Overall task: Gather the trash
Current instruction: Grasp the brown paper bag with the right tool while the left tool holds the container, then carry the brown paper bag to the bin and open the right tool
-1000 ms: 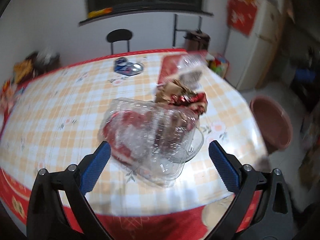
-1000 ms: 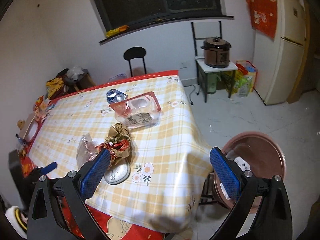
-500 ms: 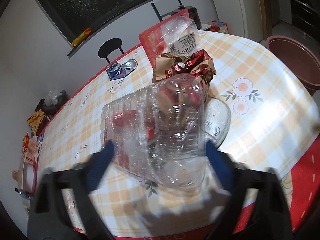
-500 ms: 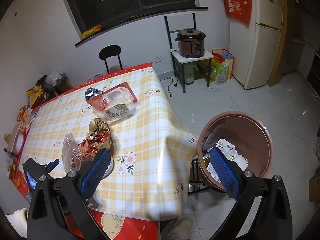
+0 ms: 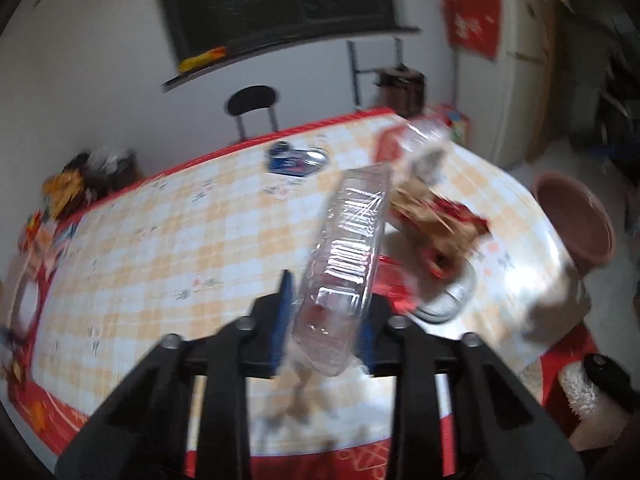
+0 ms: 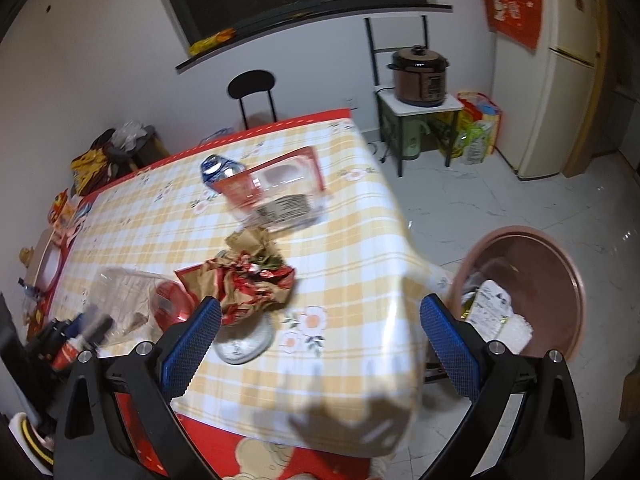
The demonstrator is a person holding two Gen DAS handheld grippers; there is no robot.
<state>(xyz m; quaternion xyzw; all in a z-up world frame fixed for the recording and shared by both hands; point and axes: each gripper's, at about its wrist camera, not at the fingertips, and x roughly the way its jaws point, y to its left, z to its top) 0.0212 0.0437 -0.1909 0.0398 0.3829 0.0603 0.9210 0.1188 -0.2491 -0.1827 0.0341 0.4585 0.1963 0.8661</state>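
Left wrist view
Left gripper [image 5: 326, 316]: one, lower centre, clenched on the clear plastic container [image 5: 346, 256], which stands on edge between the blue pads.
Trash on table [image 5: 160, 240]: one crumpled wrapper [image 5: 436, 224] centre right, one blue can [image 5: 294, 160] upper centre.
Legibility: whole frame motion-blurred; container contents indistinct.
Bin [image 5: 576, 226]: one, right edge, partly cut off.

Right wrist view
Right gripper [image 6: 320, 344]: one, lower centre, released, nothing between its pads.
Trash: one red-rimmed tray [image 6: 276, 192], one wrapper [image 6: 248, 280], one round lid [image 6: 244, 342] partly behind the left finger.
Bin [image 6: 560, 280]: right, holding cartons.
Surroundings: one chair [image 6: 252, 88], one cooker [image 6: 420, 76], one fridge [image 6: 560, 68].
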